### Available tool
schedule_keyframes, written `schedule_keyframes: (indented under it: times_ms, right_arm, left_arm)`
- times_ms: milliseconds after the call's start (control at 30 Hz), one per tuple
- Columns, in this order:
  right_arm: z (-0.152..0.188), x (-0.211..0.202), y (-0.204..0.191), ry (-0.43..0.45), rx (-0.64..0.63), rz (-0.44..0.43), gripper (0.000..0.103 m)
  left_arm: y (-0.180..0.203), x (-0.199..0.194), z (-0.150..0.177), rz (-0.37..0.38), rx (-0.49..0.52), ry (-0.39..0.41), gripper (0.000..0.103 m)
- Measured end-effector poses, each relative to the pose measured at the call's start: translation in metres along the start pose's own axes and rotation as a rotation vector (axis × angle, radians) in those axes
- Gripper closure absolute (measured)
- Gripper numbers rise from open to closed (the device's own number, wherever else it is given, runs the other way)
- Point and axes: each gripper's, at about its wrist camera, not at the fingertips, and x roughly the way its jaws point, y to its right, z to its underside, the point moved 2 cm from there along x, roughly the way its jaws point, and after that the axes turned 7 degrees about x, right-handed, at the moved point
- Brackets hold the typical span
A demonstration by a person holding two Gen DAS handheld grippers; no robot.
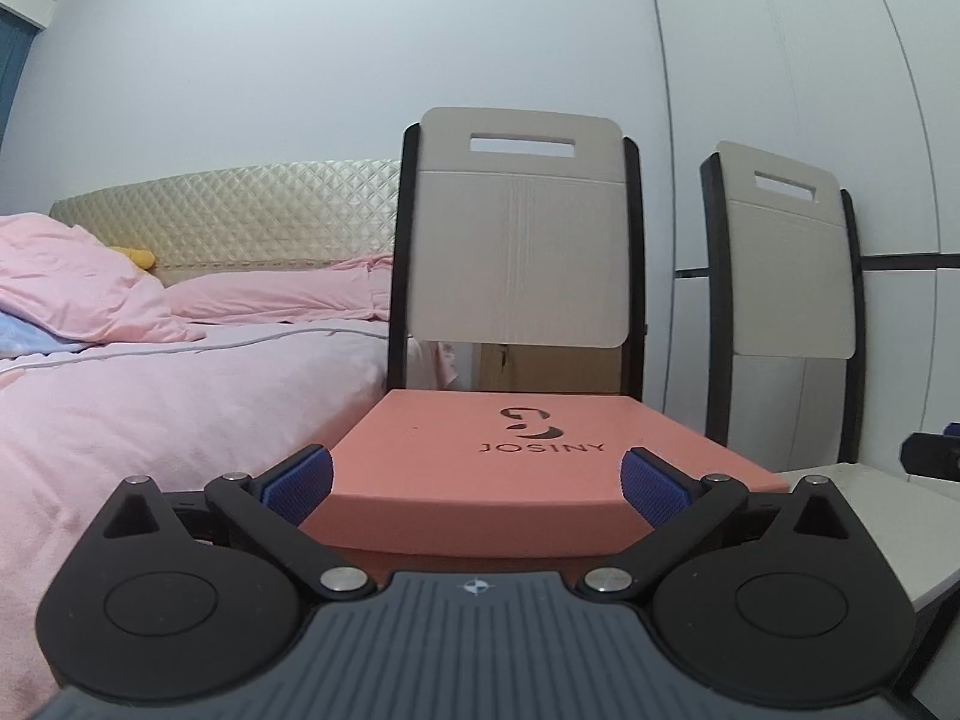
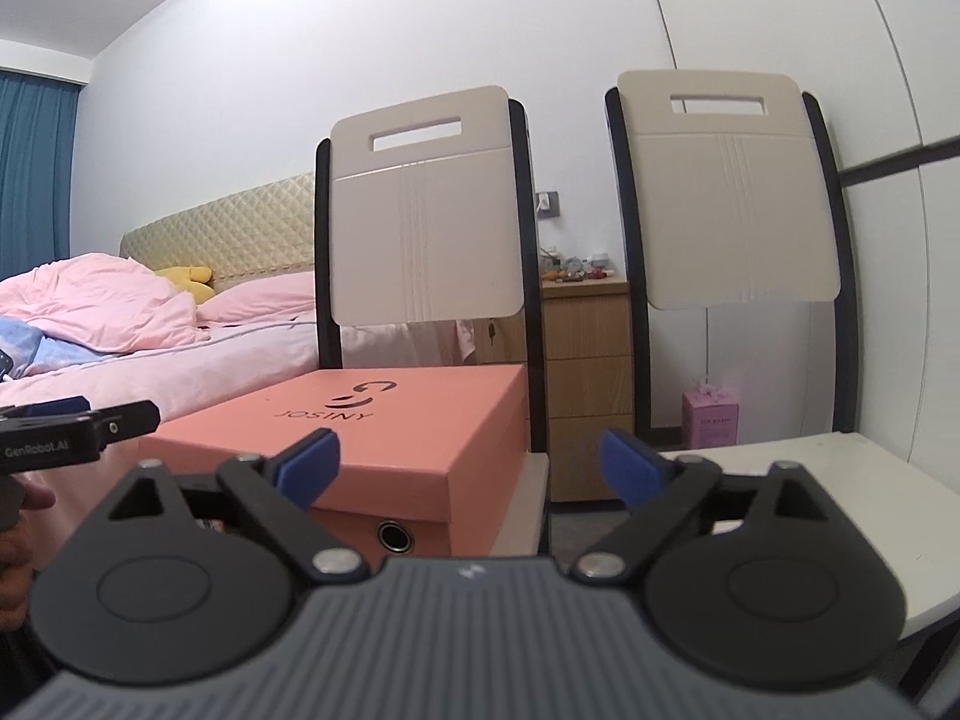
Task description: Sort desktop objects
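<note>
We see the pink box [image 1: 540,468] dead ahead of the L gripper [image 1: 477,483], long axis running away, L nearer. R gripper [image 2: 468,468] sits off its right corner; both wide open, holding nothing.

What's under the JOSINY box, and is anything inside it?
The box sits on the seat of the left chair. Its lid is on, so the contents are hidden; the round hole in its front shows only dark.

Both grippers are held level with fingers spread wide: the left gripper [image 1: 476,483] and the right gripper [image 2: 470,463] grip nothing.
</note>
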Motion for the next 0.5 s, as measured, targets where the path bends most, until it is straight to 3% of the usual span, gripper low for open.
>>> schedule_keyframes:
  times_ms: [233, 500]
  right_arm:
    - [0.0015, -0.0063, 0.0032, 0.009, 0.011, 0.027, 0.008]
    - [0.0047, -0.0079, 0.0024, 0.015, 0.024, 0.038, 0.0]
  left_arm:
    - [-0.001, -0.0047, 0.0008, -0.004, -0.004, -0.002, 0.0]
    - [0.0021, -0.0018, 0.0022, -0.024, 0.021, -0.008, 0.0]
